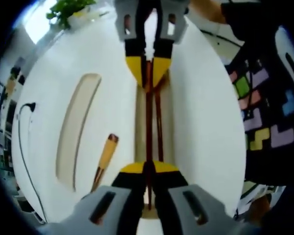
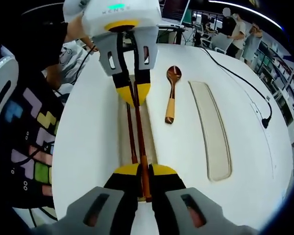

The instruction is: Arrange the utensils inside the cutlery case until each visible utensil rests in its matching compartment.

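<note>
Two dark red-brown chopsticks (image 2: 135, 128) lie lengthwise in the narrow cutlery case (image 2: 120, 132) on the white round table (image 2: 186, 161), and both claws meet over them from opposite ends. The right gripper (image 2: 144, 172) is clenched on the near end of the chopsticks; the left gripper (image 1: 148, 167) is pinched onto their other end. The wooden spoon (image 2: 171, 94) lies bare on the tabletop, between the case and its lid (image 2: 211, 128), which rests apart toward the table edge where a black cable (image 2: 245, 85) runs.
</note>
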The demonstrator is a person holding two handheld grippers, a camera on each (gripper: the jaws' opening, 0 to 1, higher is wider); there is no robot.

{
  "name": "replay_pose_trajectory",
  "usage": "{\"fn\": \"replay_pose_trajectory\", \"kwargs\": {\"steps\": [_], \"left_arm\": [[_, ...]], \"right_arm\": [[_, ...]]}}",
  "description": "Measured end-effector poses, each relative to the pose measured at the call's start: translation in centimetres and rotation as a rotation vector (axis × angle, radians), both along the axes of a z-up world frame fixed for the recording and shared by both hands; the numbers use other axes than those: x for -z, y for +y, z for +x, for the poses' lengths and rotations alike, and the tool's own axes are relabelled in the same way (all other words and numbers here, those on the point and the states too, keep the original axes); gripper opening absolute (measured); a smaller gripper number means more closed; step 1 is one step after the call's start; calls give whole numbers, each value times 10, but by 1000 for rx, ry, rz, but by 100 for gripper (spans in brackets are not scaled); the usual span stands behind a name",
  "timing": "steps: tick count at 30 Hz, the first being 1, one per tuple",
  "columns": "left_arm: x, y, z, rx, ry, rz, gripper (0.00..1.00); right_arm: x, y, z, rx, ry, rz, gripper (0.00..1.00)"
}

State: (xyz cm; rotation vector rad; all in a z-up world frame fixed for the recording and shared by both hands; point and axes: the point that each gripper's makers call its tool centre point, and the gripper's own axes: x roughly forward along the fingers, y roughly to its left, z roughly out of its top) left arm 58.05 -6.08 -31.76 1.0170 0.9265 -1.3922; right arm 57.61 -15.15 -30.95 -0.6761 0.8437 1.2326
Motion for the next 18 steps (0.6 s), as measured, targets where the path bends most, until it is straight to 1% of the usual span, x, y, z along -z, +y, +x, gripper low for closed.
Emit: {"fn": "replay_pose_trajectory", "kwargs": {"steps": [1,7,12,18], "left_arm": [[1,0,0,-9,7,-3,3],[1,2,2,-26,10,-29,4],[4,2,1,-33,17,-40,4],[4,2,2,-33,16,-52,4]], "right_arm": [[0,0,0,1,1,1,5],[1,1,1,8,5,7,6],[5,1,1,12,11,1,6],[3,0,1,22,7,11,6]]}}
